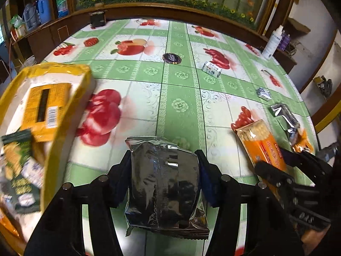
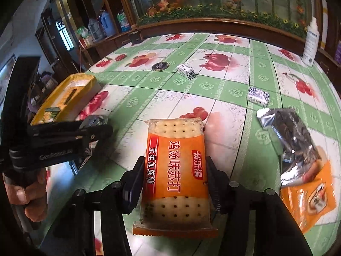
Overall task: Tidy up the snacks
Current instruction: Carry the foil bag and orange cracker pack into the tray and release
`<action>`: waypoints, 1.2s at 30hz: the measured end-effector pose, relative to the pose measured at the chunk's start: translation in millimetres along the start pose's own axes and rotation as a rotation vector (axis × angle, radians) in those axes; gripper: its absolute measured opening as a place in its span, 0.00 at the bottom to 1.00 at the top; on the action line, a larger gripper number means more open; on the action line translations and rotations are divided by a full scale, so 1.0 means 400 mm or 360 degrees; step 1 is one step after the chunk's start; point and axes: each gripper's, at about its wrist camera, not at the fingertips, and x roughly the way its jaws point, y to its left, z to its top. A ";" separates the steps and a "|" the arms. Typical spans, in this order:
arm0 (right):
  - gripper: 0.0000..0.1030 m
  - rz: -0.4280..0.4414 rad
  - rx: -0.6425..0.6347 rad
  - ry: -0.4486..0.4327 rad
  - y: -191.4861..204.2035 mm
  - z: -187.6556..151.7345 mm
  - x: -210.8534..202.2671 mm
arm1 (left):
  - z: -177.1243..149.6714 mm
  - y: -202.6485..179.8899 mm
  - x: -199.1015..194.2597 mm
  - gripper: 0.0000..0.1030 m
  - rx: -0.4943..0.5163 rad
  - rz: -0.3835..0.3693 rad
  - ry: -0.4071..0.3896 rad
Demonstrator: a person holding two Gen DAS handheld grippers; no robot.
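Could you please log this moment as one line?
left hand-held gripper: shut on silver packet | right hand-held gripper: shut on cracker pack | yellow box: partly filled

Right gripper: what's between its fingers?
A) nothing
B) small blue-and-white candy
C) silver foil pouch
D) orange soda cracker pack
D: in the right wrist view the right gripper has both fingers pressed against the sides of the orange soda cracker pack.

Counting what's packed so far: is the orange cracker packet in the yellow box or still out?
Out. The orange cracker packet sits clamped in the right gripper over the tablecloth, apart from the yellow box.
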 end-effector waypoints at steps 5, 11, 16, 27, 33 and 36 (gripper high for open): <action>0.53 0.0119 0.0120 -0.0080 0.022 -0.022 -0.048 | -0.037 0.016 -0.114 0.54 0.0065 0.0077 -0.0137; 0.53 0.0284 0.0201 -0.0111 0.082 -0.026 -0.068 | -0.083 0.088 -0.194 0.54 0.0036 0.0197 -0.0196; 0.53 0.0387 0.0167 -0.0090 0.167 -0.010 -0.054 | -0.109 0.158 -0.234 0.54 -0.0024 0.0272 -0.0230; 0.53 0.0513 0.0006 -0.0074 0.370 0.043 -0.018 | -0.113 0.303 -0.280 0.54 -0.0174 0.0384 -0.0294; 0.53 0.0552 -0.0066 -0.0072 0.446 0.073 0.007 | -0.115 0.357 -0.277 0.54 -0.0232 0.0409 -0.0292; 0.53 0.0569 -0.0082 -0.0062 0.474 0.088 0.024 | -0.114 0.378 -0.277 0.54 -0.0250 0.0422 -0.0294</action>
